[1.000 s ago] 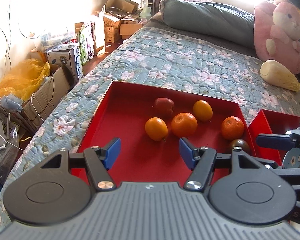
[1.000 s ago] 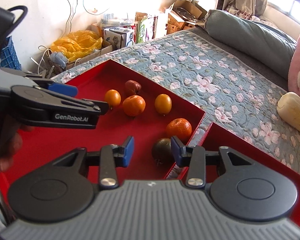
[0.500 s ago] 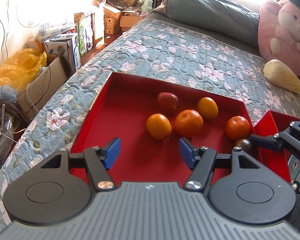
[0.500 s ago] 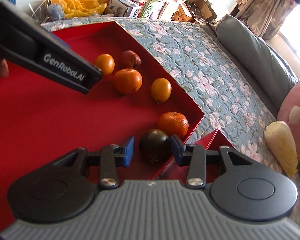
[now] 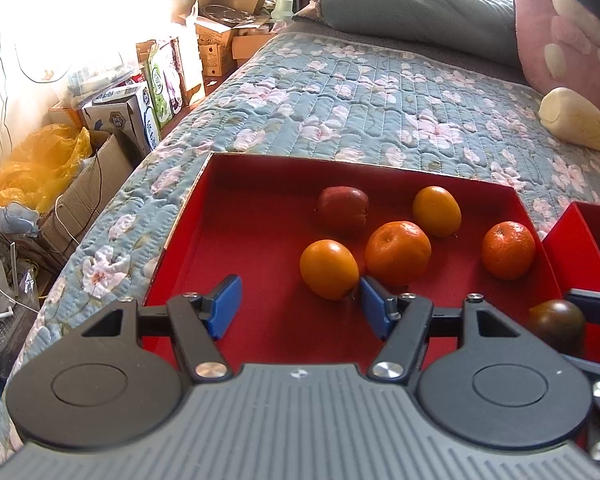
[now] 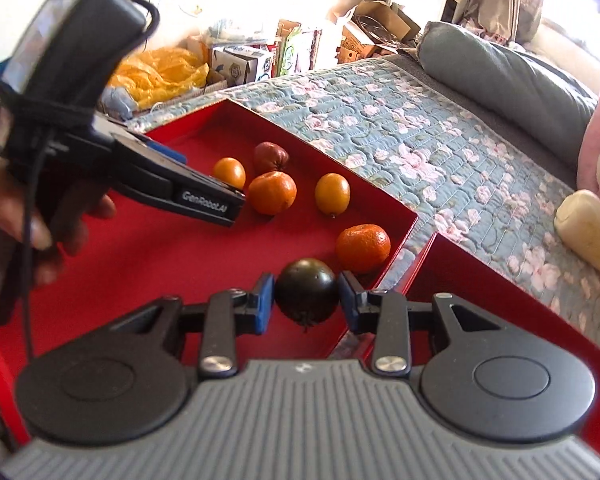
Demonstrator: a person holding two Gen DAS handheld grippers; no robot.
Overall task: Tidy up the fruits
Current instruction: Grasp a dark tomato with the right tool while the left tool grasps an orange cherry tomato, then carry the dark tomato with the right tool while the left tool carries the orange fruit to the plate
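A large red tray (image 5: 252, 184) lies on the bed and holds several oranges, among them one near my left fingers (image 5: 329, 269), and a dark red fruit (image 5: 343, 208). My right gripper (image 6: 306, 300) is shut on a dark, almost black fruit (image 6: 306, 290) and holds it over the tray's right corner; the fruit also shows in the left wrist view (image 5: 556, 326). My left gripper (image 5: 296, 306) is open and empty, low over the tray, just short of the nearest orange. A second red tray (image 6: 480, 280) lies to the right.
The trays rest on a floral blue quilt (image 5: 360, 92). A cream plush piece (image 5: 576, 126), a pink plush toy (image 5: 560, 36) and a grey pillow (image 5: 412, 8) lie at the back. Cardboard boxes (image 5: 140, 108) and a yellow bag (image 5: 32, 164) stand on the floor at left.
My right gripper closed on the dark fruit and lifted it off the tray floor. My left gripper moved forward toward the nearest orange, still open.
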